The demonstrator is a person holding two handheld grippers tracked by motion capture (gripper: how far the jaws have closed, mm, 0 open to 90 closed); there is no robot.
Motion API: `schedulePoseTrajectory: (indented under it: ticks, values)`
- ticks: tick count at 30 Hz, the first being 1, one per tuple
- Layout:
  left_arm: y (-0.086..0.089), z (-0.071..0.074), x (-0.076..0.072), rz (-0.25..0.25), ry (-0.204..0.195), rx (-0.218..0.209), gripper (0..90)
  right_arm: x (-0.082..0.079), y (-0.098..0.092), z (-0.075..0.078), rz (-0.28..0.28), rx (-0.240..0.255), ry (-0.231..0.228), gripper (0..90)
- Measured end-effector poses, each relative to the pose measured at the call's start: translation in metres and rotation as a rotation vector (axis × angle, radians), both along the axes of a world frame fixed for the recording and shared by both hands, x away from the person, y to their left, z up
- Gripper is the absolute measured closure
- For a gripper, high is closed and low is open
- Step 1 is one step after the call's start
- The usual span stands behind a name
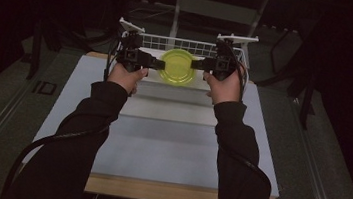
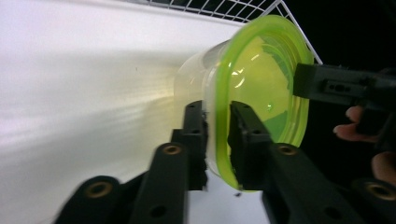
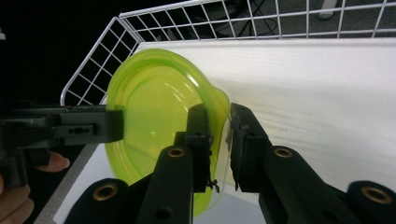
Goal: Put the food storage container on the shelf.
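A: What is the left gripper [image 1: 154, 63] doing?

B: It is reaching in from the left and pinching the rim of a clear container [image 2: 198, 88] that is wearing a yellow-green lid [image 1: 178, 67]. In the left gripper view its jaws are standing close together with only the lid's edge and the container wall between them, one jaw lying on the lid's face and the other on the clear side.

A: And the right gripper [image 1: 199, 64]?

B: It is coming in from the opposite side and nipping the same rim. In the right gripper view the yellow-green lid [image 3: 154, 121] is sitting against the left jaw and the clear wall is showing in the narrow gap, so the jaws are nearly closed on the edge. The lid's lip is looking slightly lifted there, though the blur is making that hard to confirm.

A: Where is the container sitting?

B: It is being held between the two grippers at the far end of the table [image 1: 159, 143], just in front of a white wire basket [image 1: 180, 44], over a white surface. In the high view the lid is facing up toward the camera. Whether the container's base is touching that surface, I cannot tell.

A: And the hands?

B: The left hand [image 1: 125, 77] and right hand [image 1: 224, 88] are each gripping a handle, with dark sleeves [image 1: 85, 134] running back to the near edge and a cable [image 1: 38, 149] trailing down past the left forearm.
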State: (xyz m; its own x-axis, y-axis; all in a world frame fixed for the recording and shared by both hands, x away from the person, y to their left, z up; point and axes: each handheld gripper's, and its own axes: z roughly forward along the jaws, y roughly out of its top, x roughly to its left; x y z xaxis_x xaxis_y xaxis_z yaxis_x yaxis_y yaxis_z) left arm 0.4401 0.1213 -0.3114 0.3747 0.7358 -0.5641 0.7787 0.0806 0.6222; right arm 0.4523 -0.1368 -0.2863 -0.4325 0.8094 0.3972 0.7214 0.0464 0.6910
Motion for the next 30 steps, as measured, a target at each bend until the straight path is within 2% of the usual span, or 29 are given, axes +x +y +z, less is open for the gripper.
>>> schedulePoseTrajectory:
  ticks: [3, 4, 5, 6, 9, 12, 15, 18, 19, 21, 23, 26, 28, 30]
  values:
    - [-0.002, -0.003, 0.004, 0.014, 0.003, -0.019, 70.9, 0.004, 0.002, 0.002, -0.013, -0.011, -0.011, 78.2]
    - [-0.003, -0.003, 0.006, 0.016, 0.005, -0.02, 68.6, 0.007, 0.001, 0.002, -0.016, 0.012, 0.001, 75.4]
    - [-0.004, -0.005, 0.007, 0.015, 0.008, -0.027, 68.6, 0.007, 0.001, 0.002, -0.016, 0.012, 0.001, 75.4]
    - [-0.006, -0.005, 0.008, 0.016, 0.01, -0.033, 68.6, 0.009, 0.0, 0.003, -0.018, 0.023, -0.001, 71.5]
    - [-0.011, -0.005, 0.009, 0.012, 0.002, -0.029, 67.1, 0.017, -0.001, -0.001, -0.006, 0.029, 0.034, 65.2]
    - [-0.015, -0.005, 0.011, -0.002, 0.014, -0.029, 65.7, 0.021, -0.004, -0.005, -0.019, 0.04, 0.037, 62.6]
    - [-0.017, -0.006, 0.013, 0.001, 0.008, -0.026, 63.8, 0.023, -0.007, -0.007, -0.022, 0.047, 0.051, 60.8]
    - [-0.017, -0.006, 0.015, 0.019, -0.001, -0.029, 59.2, 0.025, -0.008, -0.009, -0.023, 0.047, 0.065, 58.4]
    - [-0.017, -0.006, 0.015, 0.026, -0.008, -0.031, 54.1, 0.027, -0.008, -0.011, -0.021, 0.046, 0.071, 54.4]
    - [-0.019, -0.005, 0.015, 0.019, -0.016, -0.026, 53.0, 0.028, -0.01, -0.011, -0.017, 0.065, 0.062, 50.5]
    - [-0.02, -0.005, 0.014, 0.014, -0.022, -0.024, 51.8, 0.029, -0.01, -0.012, -0.013, 0.067, 0.067, 50.4]
    - [-0.022, -0.004, 0.012, 0.011, -0.032, -0.025, 51.3, 0.029, -0.013, -0.012, -0.013, 0.052, 0.058, 47.5]
    - [-0.022, -0.005, 0.01, 0.01, -0.027, -0.045, 50.7, 0.028, -0.015, -0.011, -0.018, 0.048, 0.052, 44.8]
    - [-0.022, -0.005, 0.009, -0.002, -0.028, -0.045, 49.8, 0.026, -0.016, -0.008, -0.02, 0.024, 0.022, 41.6]
